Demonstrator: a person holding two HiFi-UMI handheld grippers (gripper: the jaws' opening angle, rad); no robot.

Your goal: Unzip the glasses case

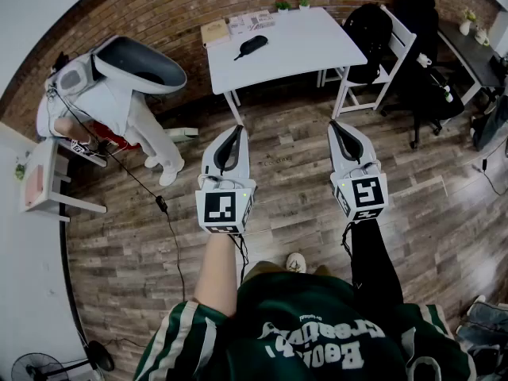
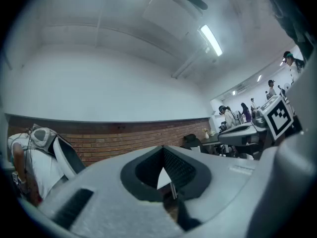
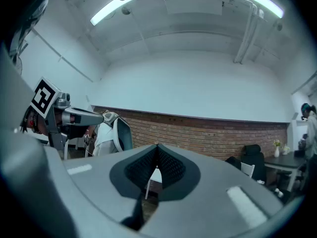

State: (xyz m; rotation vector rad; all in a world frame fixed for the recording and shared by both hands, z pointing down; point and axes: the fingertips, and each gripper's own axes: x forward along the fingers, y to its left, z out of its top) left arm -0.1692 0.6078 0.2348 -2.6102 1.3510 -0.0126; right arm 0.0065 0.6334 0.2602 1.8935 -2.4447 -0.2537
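Head view: slim black glasses case [image 1: 252, 46] lies on the white counter [image 1: 317, 50], toward its left edge. It is well apart from the left hand-held gripper [image 1: 237, 130] and right hand-held gripper [image 1: 334, 125], both with jaws closed and empty. Wooden plank floor [image 1: 286, 145] lies between. Printed papers [image 1: 252, 21] sit near the counter's far left corner.

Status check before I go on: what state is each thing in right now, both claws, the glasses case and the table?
left claw: shut, empty, held level.
right claw: shut, empty, held level.
white table: upright, ahead of both claws.
glasses case: lying on the white table, appears closed, untouched; zip too small to read.
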